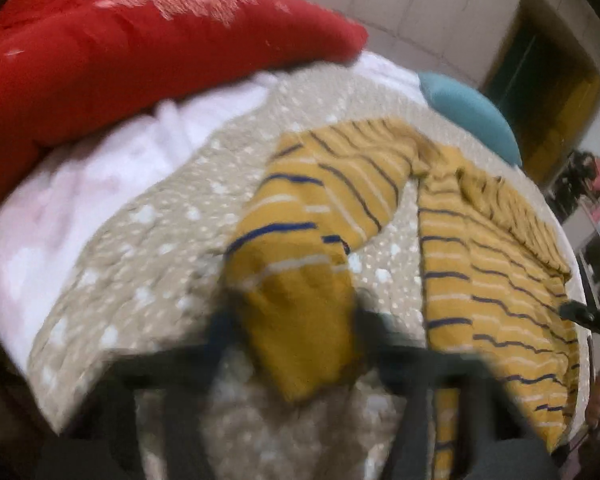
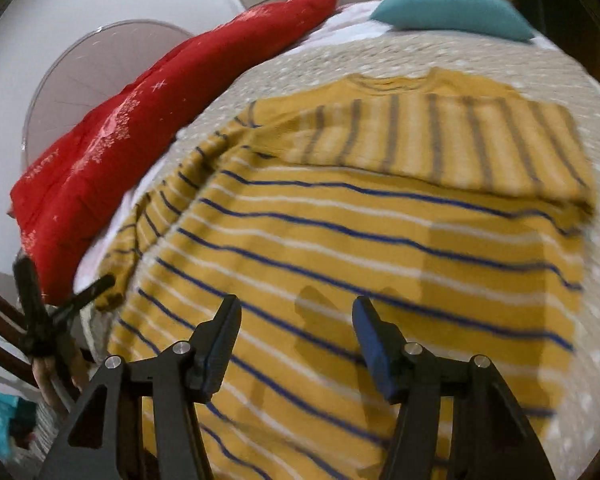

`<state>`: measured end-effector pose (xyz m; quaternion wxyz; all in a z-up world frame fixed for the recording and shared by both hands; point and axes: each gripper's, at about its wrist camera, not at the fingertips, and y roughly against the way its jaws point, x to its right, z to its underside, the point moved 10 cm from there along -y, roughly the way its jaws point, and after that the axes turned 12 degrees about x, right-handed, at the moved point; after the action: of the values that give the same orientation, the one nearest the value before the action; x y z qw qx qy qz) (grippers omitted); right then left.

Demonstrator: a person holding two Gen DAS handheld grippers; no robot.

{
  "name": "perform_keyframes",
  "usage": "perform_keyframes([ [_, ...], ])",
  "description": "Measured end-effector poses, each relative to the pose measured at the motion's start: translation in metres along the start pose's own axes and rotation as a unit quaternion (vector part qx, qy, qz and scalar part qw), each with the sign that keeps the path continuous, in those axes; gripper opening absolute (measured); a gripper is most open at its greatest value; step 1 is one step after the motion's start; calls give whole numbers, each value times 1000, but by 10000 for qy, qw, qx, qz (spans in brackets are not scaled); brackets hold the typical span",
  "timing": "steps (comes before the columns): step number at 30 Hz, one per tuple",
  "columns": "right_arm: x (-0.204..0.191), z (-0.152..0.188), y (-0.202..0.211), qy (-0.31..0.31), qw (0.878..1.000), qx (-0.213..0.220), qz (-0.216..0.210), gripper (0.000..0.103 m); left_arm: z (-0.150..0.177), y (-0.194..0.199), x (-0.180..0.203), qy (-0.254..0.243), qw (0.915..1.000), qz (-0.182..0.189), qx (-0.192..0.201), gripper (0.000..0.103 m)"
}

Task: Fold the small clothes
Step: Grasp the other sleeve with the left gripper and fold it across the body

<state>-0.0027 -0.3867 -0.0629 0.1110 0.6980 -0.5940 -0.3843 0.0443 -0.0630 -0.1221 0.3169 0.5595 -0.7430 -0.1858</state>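
Gripping the cuff end of the sleeve (image 1: 300, 304), the left gripper (image 1: 296, 320) has its jaws closed on the yellow fabric; that view is blurred, so the exact bite cannot be judged. The striped sweater (image 2: 360, 248) lies spread on the dotted bedspread (image 2: 380, 52), with its body flat in front of the right gripper (image 2: 296, 328). The right gripper hovers over the lower body of the sweater with jaws parted and nothing between them. One sleeve already lies folded across the chest at the far side. A red blanket (image 2: 112, 152) lies at the left of the bed, and a teal pillow (image 2: 452, 8) sits at the far end.

Step in hand, as judged: folding the second sleeve inward. The next move calls for carrying the held cuff across onto the body, laying it flat, then releasing. The right gripper may need to pin the body so it does not drag.
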Motion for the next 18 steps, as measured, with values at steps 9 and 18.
perform_keyframes([
  [9, 48, 16, 32, -164, 9982, 404, 416, 55, -113, 1, -119, 1117, 9875, -1027, 430, 11],
  [18, 63, 16, 38, -867, 9930, 792, 107, 50, -161, 3, -26, 811, 9956, -354, 303, 10],
])
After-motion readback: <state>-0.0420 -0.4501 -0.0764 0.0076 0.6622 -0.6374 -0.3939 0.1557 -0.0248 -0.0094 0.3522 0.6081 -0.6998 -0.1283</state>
